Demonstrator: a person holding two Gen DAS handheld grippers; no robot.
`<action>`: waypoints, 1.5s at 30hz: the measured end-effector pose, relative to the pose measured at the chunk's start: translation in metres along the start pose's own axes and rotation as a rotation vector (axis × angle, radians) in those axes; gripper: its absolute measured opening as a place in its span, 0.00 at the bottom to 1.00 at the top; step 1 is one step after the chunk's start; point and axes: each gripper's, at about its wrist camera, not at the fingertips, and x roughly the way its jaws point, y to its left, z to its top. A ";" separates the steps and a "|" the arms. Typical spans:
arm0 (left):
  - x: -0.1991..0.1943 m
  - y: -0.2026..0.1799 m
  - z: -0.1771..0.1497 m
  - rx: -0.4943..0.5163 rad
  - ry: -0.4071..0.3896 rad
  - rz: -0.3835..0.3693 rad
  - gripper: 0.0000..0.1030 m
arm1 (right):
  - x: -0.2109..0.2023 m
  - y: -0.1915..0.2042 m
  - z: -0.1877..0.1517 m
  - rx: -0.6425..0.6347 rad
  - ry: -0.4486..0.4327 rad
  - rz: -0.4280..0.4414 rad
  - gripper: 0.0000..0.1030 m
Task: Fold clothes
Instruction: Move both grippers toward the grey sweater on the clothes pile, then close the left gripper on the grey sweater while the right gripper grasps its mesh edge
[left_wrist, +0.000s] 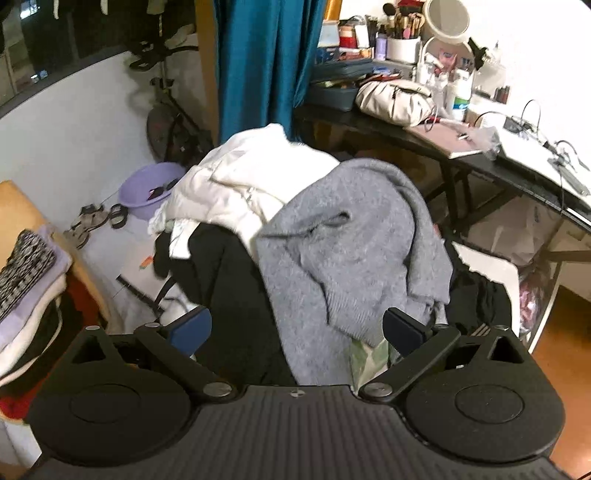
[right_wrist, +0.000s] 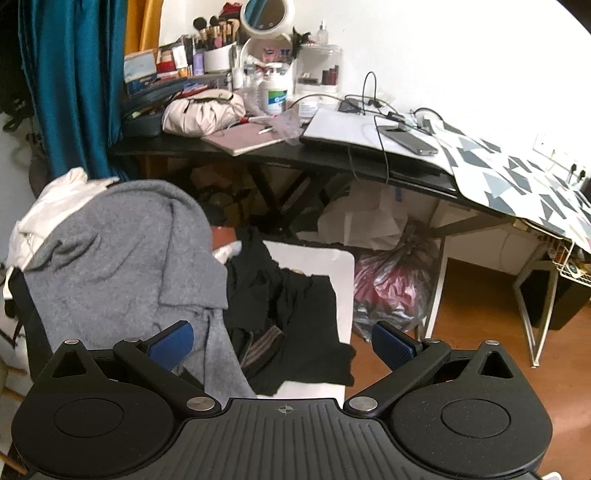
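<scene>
While the grey sweater (left_wrist: 343, 251) hangs crumpled over the heap (white jacket (left_wrist: 243, 177) behind), both claws, left (left_wrist: 295, 330) and right (right_wrist: 282, 341), hover spread and empty, facing it.

grey sweater (left_wrist: 351, 243): fuzzy matt knit
white garment (left_wrist: 251, 173): soft cloth
black garment (right_wrist: 295, 314): thin matt cloth
curtain (left_wrist: 266, 62): glossy teal fabric
floor (right_wrist: 480, 332): smooth wood
basin (left_wrist: 147, 188): purple plastic
</scene>
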 end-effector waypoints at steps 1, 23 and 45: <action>0.002 0.002 0.002 0.002 -0.004 -0.010 0.98 | 0.001 0.004 0.002 0.005 -0.001 -0.001 0.99; 0.098 0.061 0.058 0.183 0.041 -0.065 0.98 | 0.052 0.099 0.030 0.124 0.058 -0.073 0.99; 0.159 0.068 0.066 0.430 0.066 -0.160 0.96 | 0.088 0.148 0.040 0.127 0.104 -0.182 0.99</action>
